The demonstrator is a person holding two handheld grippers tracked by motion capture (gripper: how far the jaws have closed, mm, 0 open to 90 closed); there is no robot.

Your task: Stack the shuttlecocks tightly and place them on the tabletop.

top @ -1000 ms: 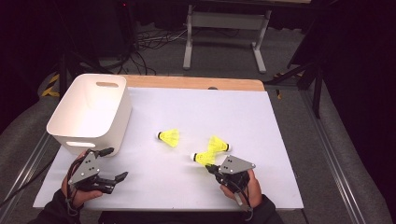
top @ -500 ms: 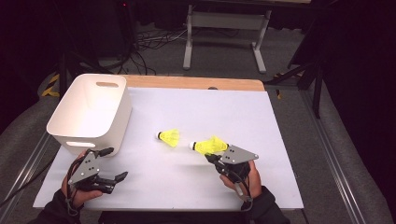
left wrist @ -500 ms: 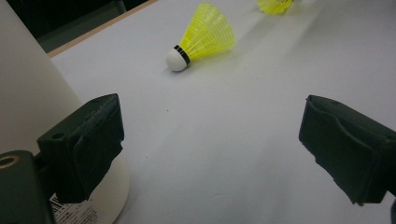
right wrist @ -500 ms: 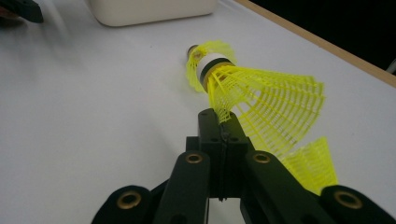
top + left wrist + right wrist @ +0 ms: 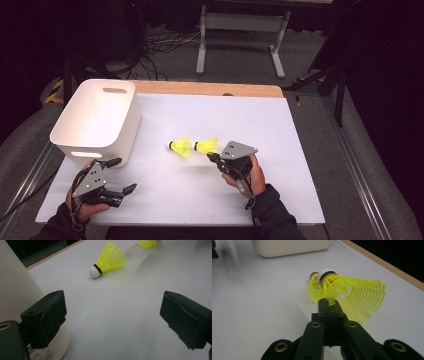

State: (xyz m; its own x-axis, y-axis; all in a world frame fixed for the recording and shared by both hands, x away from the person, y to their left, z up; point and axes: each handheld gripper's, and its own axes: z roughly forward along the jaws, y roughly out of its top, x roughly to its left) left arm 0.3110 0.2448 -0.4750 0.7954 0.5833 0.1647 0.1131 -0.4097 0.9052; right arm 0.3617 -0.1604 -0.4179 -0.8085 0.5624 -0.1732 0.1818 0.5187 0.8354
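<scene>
Yellow mesh is pinched in your right claw (image 5: 214, 157): it is clenched on the skirt of one shuttlecock (image 5: 205, 146), lifted just beside the second shuttlecock (image 5: 180, 148) lying mid-tabletop (image 5: 300, 175). Your left claw (image 5: 120, 176) sits released, jaws wide apart, empty, close to the white bin (image 5: 97, 120).
</scene>
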